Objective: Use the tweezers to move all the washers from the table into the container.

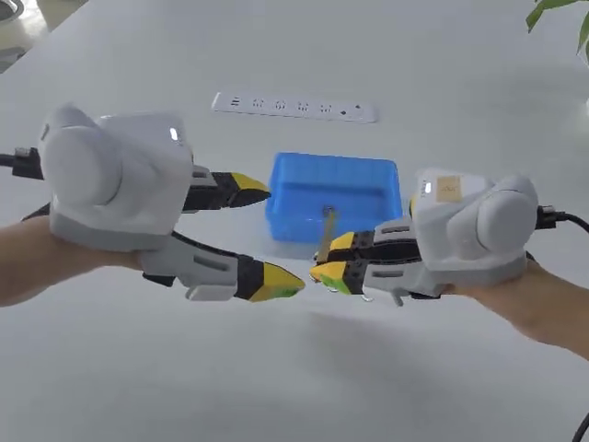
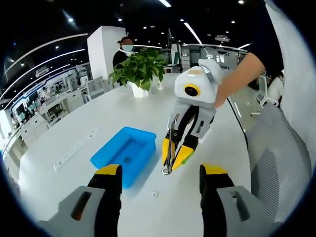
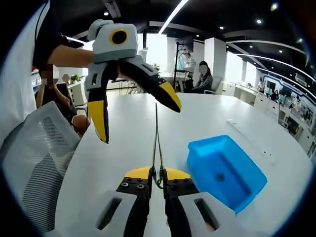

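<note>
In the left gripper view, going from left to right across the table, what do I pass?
In order: power strip → blue container → right gripper holding the tweezers → mesh chair.

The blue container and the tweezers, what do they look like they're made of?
Blue container: most likely moulded plastic, given its uniform bright blue, smooth walls with a soft sheen, and rounded corners.
Tweezers: probably metal. They are two very thin, dark, straight blades pinched in the right gripper, too slim here to judge the finish.
</note>
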Tool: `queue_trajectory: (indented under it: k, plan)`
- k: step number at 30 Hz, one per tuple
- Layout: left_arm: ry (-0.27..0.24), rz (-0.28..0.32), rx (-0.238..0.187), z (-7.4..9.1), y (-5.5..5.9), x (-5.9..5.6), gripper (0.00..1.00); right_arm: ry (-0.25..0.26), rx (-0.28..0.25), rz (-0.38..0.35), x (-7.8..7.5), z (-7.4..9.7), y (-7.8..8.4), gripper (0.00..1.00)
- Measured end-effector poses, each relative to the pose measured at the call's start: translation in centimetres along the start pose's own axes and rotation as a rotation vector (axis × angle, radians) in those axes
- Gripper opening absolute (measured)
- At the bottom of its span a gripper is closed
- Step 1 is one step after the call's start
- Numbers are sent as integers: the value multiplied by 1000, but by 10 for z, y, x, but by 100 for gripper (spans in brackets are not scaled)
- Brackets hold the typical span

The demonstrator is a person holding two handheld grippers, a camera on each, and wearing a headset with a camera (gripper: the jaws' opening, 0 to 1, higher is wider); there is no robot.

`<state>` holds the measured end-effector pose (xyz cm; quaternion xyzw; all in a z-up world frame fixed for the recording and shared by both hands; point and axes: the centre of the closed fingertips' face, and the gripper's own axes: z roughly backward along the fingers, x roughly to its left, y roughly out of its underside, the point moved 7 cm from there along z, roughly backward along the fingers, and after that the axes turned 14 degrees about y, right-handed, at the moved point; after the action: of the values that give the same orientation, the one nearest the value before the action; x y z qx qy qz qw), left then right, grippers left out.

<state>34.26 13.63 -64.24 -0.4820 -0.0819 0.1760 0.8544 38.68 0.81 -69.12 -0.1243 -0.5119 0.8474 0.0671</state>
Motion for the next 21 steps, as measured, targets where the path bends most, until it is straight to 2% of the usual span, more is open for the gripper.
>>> queue_trajectory:
  k: [4,8,15,18,21]
  plan:
    - [-33,27,-2,14,10,-5,81,21,-15,-8,-5,8,-7,9]
    - [-55,53,-4,23,20,-10,87,35,-21,3,-9,14,-14,9]
    - [-84,73,-3,25,29,-20,99,73,-21,39,-15,19,-26,9]
    - [-91,81,-4,29,33,-23,99,82,-22,42,-19,22,-29,9]
    - [-99,99,-24,32,37,-25,99,100,-31,37,-26,24,-33,9]
